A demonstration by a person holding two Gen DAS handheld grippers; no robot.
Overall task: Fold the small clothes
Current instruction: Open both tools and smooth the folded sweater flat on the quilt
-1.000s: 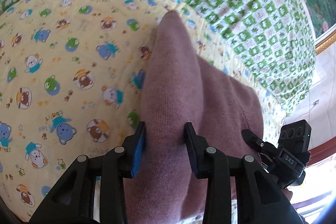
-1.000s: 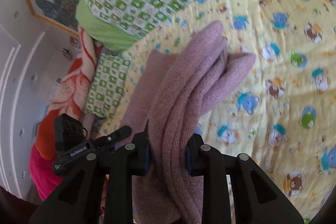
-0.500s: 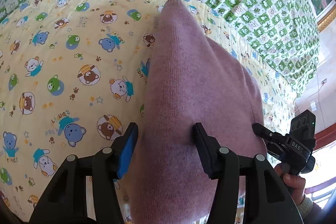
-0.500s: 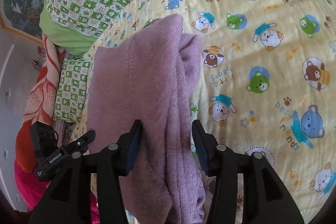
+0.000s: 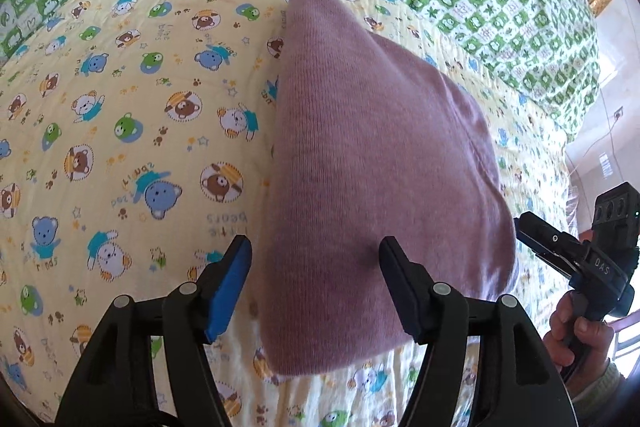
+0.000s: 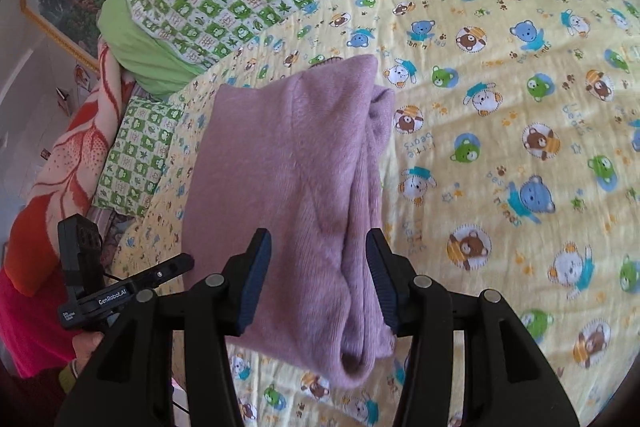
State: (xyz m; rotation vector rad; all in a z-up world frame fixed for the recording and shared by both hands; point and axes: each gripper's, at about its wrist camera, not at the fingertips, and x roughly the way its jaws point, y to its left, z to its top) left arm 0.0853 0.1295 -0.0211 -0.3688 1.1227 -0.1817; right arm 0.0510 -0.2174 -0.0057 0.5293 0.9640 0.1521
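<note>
Mauve knitted garment (image 5: 372, 163) folded flat on yellow bear-print sheet (image 5: 120, 115), both grippers' fingers (image 5: 230, 285) just spread, clear of its edges.

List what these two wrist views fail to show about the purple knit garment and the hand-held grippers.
- Purple knit garment: its type cannot be told; folded over itself, inner layers hidden in both views.
- Its near edge, right wrist view: partly covered by the right hand-held gripper, whose jaws have just been opening, pads off the cloth.
- Left hand-held gripper: jaws just opening; its body is cut off by the bottom edge.
- The person: only fingers at the frame edge.
</note>
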